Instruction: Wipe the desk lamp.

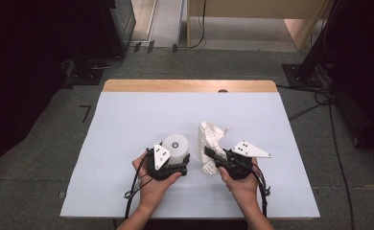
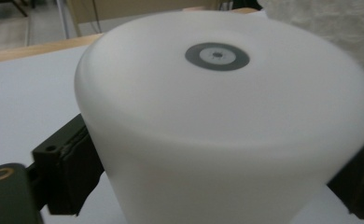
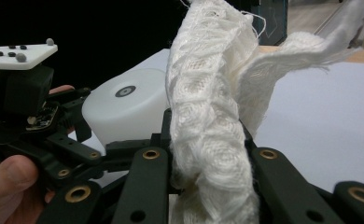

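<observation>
A white tub (image 1: 176, 145) stands upside down on the table, a grey ring mark on its upturned base. My left gripper (image 1: 175, 157) is shut on its side wall; in the left gripper view the tub (image 2: 217, 116) sits between the black fingers (image 2: 68, 168), with the gripper (image 2: 217, 172) clamped around it. A crumpled white knitted cloth (image 1: 210, 138) lies just right of the tub. My right gripper (image 1: 210, 154) is shut on its near end. In the right gripper view the cloth (image 3: 208, 107) rises from between the jaws of that gripper (image 3: 206, 140), with the tub (image 3: 124, 105) and my left gripper (image 3: 84, 114) behind it.
The table (image 1: 127, 120) has a pale cover and a bare wooden strip (image 1: 190, 86) along its far edge. Grey floor surrounds it, with cables (image 1: 319, 100) at the right and black stands (image 1: 87, 74) at the far left.
</observation>
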Motion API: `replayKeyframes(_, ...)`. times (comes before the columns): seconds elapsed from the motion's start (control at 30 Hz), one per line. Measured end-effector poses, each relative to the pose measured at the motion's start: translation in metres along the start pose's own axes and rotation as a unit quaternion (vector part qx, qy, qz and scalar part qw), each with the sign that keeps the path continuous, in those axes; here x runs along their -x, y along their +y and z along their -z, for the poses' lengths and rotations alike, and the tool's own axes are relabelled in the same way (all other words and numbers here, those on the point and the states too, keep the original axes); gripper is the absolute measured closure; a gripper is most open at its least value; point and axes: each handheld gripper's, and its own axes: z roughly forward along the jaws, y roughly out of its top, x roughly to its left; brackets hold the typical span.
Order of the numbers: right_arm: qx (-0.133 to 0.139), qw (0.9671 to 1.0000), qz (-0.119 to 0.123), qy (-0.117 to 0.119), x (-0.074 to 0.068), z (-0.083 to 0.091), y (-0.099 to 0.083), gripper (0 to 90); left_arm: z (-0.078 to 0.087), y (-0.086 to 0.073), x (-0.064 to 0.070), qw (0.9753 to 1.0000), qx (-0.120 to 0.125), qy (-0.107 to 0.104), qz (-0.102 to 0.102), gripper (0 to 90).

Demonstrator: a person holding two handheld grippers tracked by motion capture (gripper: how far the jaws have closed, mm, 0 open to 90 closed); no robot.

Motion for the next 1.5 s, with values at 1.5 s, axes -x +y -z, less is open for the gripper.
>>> replayKeyframes(1.5, -0.052, 0.9952, 0.055, 0.062, -0.028, -0.020, -0.010, 74.2, 0.022, 0.029, -0.048, 0.9718, 0.034, -0.217, 0.085, 8.5)
